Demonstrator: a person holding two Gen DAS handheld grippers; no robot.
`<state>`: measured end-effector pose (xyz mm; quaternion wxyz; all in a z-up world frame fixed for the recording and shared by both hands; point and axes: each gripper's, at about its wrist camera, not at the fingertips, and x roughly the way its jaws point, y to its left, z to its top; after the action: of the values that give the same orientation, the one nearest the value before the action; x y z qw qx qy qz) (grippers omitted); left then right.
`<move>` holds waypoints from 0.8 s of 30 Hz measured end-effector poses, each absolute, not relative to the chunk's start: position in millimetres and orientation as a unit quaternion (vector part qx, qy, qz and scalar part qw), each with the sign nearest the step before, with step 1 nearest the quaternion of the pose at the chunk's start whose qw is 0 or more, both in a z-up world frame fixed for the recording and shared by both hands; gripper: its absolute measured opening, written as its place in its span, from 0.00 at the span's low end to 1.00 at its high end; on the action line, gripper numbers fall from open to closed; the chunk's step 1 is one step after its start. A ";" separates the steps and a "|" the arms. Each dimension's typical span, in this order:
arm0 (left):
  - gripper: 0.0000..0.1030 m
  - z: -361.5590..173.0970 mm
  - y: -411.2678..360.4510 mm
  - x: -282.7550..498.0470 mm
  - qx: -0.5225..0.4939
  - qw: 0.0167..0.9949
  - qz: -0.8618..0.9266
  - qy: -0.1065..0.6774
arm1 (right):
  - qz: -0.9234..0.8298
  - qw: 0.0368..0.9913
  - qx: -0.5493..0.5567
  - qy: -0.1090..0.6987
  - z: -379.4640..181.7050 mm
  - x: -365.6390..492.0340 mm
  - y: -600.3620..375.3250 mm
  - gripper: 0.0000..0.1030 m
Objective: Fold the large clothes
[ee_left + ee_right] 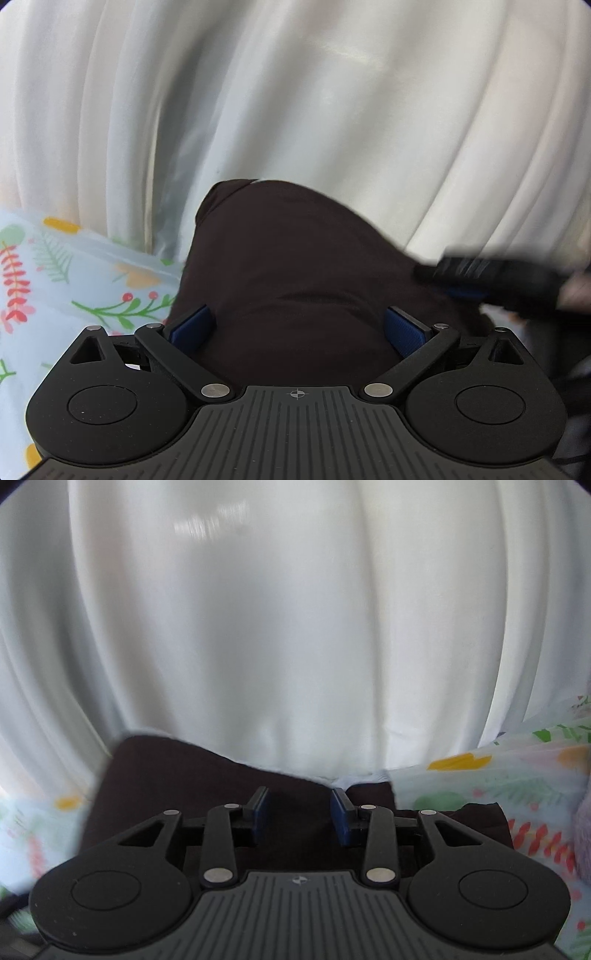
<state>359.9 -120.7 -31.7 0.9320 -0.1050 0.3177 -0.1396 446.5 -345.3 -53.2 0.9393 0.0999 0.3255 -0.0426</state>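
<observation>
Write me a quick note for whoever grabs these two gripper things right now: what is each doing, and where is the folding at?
Left gripper: open wide, dark brown garment between its fingers, not clamped.
Right gripper: partly open over the same garment, nothing pinched.
Garment lies bunched on the floral sheet, before the white curtain.
Done: I cannot tell.
Left: grip edges, fold flat.

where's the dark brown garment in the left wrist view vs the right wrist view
Left wrist view: the dark brown garment fills the lower centre, between the open fingers of the left gripper.
Right wrist view: it spreads across the lower centre-left, under the right gripper.
Shared landmark: the white curtain behind, with the floral sheet below.
</observation>
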 end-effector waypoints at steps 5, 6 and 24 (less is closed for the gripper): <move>0.98 -0.2 -136.0 403.5 -0.074 0.943 -0.122 0.301 | -0.049 0.945 0.100 0.307 -68.3 443.6 -347.7 0.34; 0.98 1.4 -142.9 413.2 -0.064 0.947 -0.123 0.289 | -0.049 0.945 0.095 0.308 -70.6 444.4 -346.3 0.34; 1.00 -40.4 -158.6 466.5 -0.051 0.913 -0.121 0.386 | -0.023 0.943 0.202 0.265 -62.6 400.2 -383.3 0.36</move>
<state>466.5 -158.6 -40.4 0.9129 -0.0514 0.3865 -0.1211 400.2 -383.3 -62.6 0.9427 0.2016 0.2647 -0.0232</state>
